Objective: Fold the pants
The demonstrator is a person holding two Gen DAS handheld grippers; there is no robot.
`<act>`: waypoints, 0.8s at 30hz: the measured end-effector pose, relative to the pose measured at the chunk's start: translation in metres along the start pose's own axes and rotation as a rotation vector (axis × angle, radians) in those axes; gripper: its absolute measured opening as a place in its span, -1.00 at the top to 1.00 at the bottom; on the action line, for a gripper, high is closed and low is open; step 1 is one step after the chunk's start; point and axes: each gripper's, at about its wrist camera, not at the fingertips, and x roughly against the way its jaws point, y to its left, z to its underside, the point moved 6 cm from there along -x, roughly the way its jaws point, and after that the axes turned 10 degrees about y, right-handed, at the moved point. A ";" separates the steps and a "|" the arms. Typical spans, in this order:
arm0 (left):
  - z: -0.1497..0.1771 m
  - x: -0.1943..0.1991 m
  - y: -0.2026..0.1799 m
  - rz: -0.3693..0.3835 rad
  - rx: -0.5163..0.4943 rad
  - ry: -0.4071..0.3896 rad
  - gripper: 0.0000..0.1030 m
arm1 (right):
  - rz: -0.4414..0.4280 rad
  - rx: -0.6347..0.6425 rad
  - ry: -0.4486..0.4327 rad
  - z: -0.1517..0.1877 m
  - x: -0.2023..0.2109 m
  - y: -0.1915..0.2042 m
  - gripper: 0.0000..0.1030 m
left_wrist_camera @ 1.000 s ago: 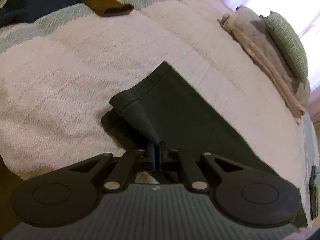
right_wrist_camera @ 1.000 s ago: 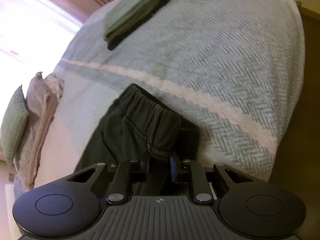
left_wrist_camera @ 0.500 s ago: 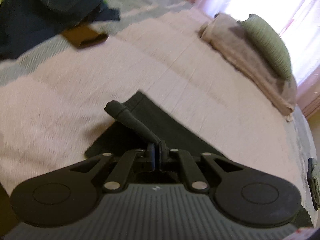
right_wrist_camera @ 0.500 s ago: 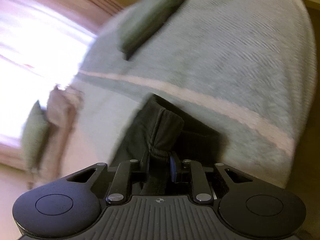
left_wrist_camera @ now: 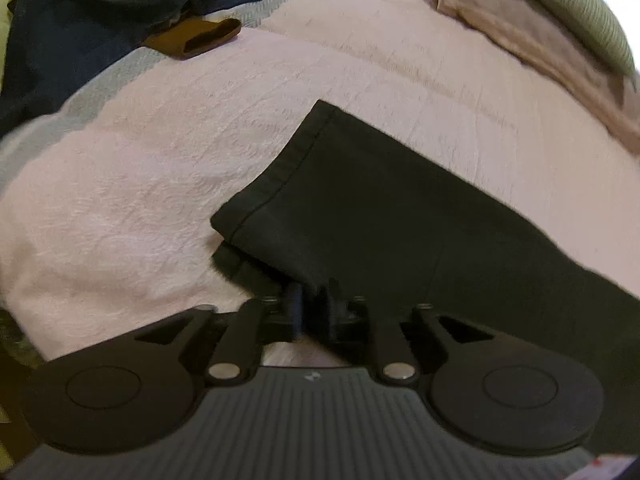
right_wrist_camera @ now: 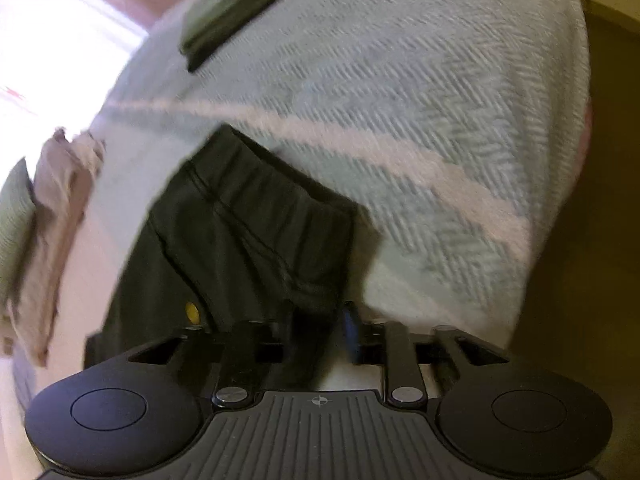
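One pair of black cotton pants (left_wrist_camera: 392,216) is laid flat along the near edge of the bed, over a pale pink and grey-green woven bedspread (left_wrist_camera: 160,152). The stitched leg hems are seen in the left wrist view, stacked, the upper one slightly offset from the lower. The gathered elastic waistband (right_wrist_camera: 276,184) is seen in the right wrist view, beside a pink stripe in the weave.

The left gripper (left_wrist_camera: 311,304) is noted at the hem corner, its jaws opening; a fold of black cloth lies in the narrow gap. The right gripper (right_wrist_camera: 318,320) is noted at the waistband corner, jaws opening and standing wider, with cloth between them though not pressed by the right-hand finger.

Open bedspread is left beyond the pants on the far side. At the margins are counted: one dark blue denim garment (left_wrist_camera: 80,4), one brown folded cloth (left_wrist_camera: 196,38), one beige folded blanket (left_wrist_camera: 520,28), one green striped cushion (left_wrist_camera: 572,4), one dark green folded stack (right_wrist_camera: 240,8). The bed edge drops off at the right of the right wrist view.
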 end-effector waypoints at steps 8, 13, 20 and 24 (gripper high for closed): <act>0.002 0.041 -0.038 -0.119 -0.217 0.029 0.39 | 0.245 0.379 -0.100 -0.015 0.044 0.054 -0.15; -0.006 0.031 -0.161 0.028 -0.470 -0.003 0.39 | 0.183 0.493 -0.096 -0.036 0.022 0.082 -0.15; 0.021 0.004 -0.385 0.335 -0.829 0.050 0.34 | 0.131 0.582 -0.097 -0.075 -0.015 0.112 -0.15; 0.048 -0.003 -0.470 0.453 -0.954 0.128 0.17 | 0.127 0.619 -0.011 -0.089 -0.029 0.110 -0.15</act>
